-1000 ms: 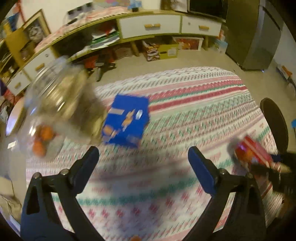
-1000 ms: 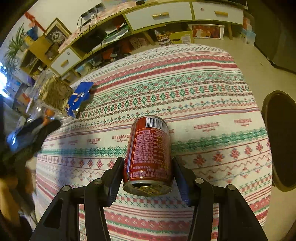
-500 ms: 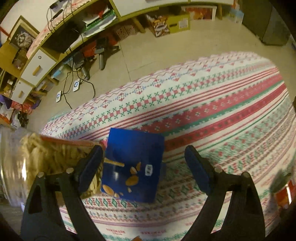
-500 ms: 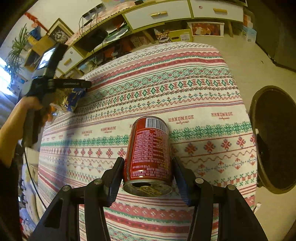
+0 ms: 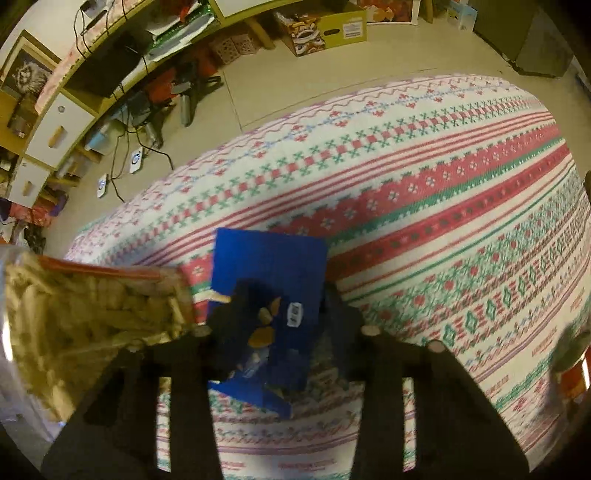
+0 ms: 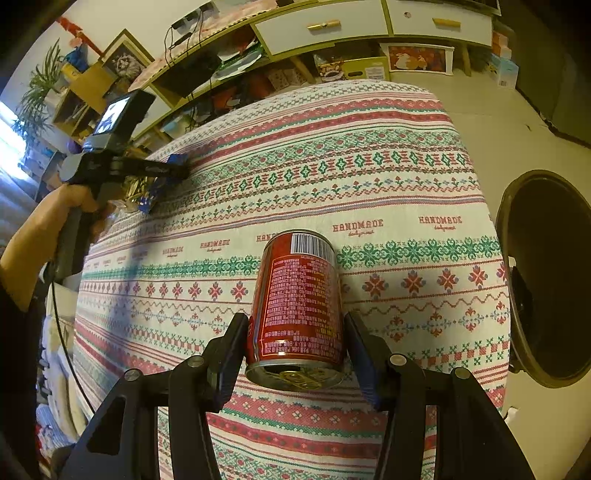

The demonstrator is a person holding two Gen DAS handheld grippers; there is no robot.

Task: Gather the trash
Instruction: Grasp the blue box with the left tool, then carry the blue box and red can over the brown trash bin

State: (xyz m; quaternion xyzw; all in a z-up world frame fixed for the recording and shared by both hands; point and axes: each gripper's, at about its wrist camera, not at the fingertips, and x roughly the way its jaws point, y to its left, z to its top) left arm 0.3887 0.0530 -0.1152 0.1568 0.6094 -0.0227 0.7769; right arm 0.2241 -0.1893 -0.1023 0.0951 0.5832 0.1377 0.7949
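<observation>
Surface: worktop [image 6: 388,155] covered with a knitted-pattern cloth in red, green and white bands, "HANDMADE" printed along one band. Room: tiled floor, a long low cabinet [image 6: 325,26] with white drawers at the far wall, cluttered open shelves, cables, a cardboard box [image 5: 325,27] on the floor, a framed picture and a plant at far left.

Red can [image 6: 299,310]: held off the cloth between the pads of the right hand-held gripper [image 6: 295,354]. Long axis runs along the fingers, away from the camera; opened top end faces the camera, barcode end points away, toward the far wall. Jaws part-way closed, pressing the can's sides.

Blue snack packet [image 5: 269,295]: flat, at the worktop's far-left edge as the right wrist view shows it, long axis roughly along the fingers of the left hand-held gripper [image 5: 280,317]. Jaws closing, packet between them; image blurred, so pad contact cannot be judged.

Containers: clear tub [image 5: 81,325] just left of the packet, filled with pale stick-shaped snacks. Dark round bin [image 6: 546,277] beside the worktop's right edge; interior dark, contents not discernible.
</observation>
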